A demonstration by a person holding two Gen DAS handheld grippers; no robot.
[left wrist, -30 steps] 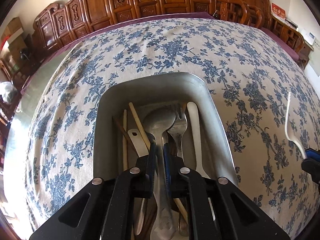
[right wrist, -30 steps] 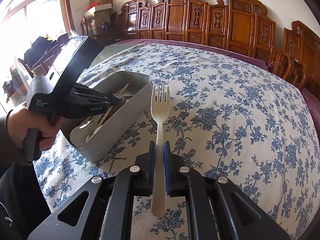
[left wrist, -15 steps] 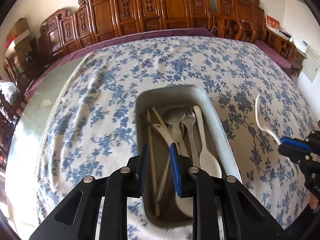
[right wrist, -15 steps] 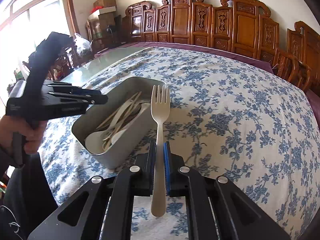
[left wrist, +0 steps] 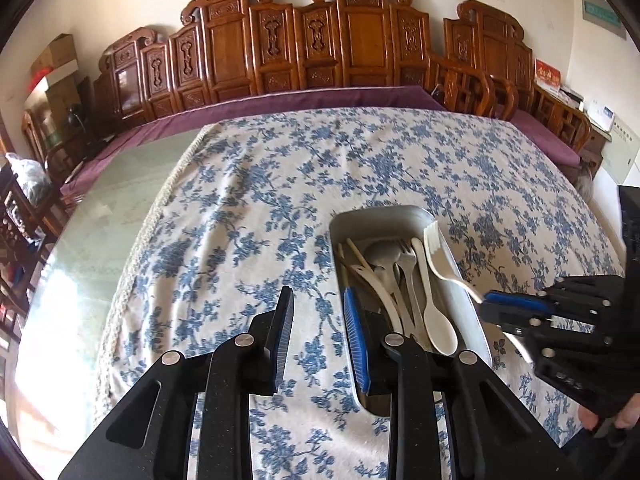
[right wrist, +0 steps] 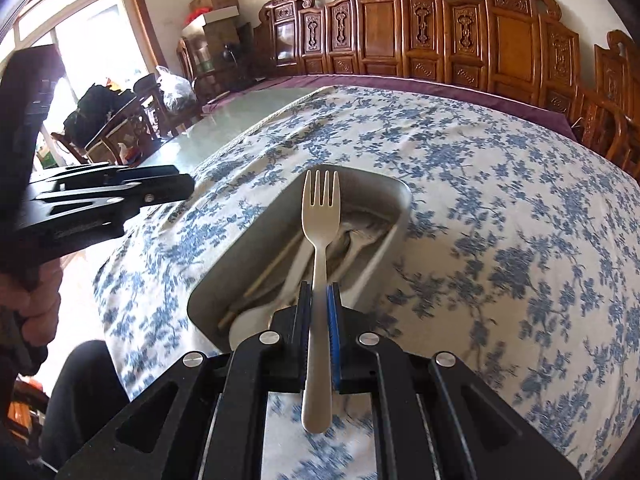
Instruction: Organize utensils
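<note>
Utensils of pale plastic, metal and wood lie together in the grey metal rectangular tray (left wrist: 466,280), which stands on the white tablecloth with blue flowers (left wrist: 248,216). Inside the tray I see a cream plastic spoon (left wrist: 436,320), a metal fork (left wrist: 406,252), a metal spoon (left wrist: 382,252) and thin wooden chopsticks (left wrist: 354,250), all lying lengthwise.

One more utensil, a cream plastic fork (right wrist: 320,248), is not in the tray. The right gripper (right wrist: 319,312) is clamped on its handle, and the prongs point forward above the tray's inside. From the left wrist view the same fork (left wrist: 438,258) hangs over the right rim of the tray, and the right gripper (left wrist: 516,308) is beside that rim.

The left gripper (left wrist: 320,332) is above the cloth, just left of the tray. Its jaws are opening and nothing is between them; the blue pads (left wrist: 356,332) stand apart. A hand (right wrist: 34,304) holds its handle. Behind the table stands a row of carved brown wooden chairs (left wrist: 360,40).
</note>
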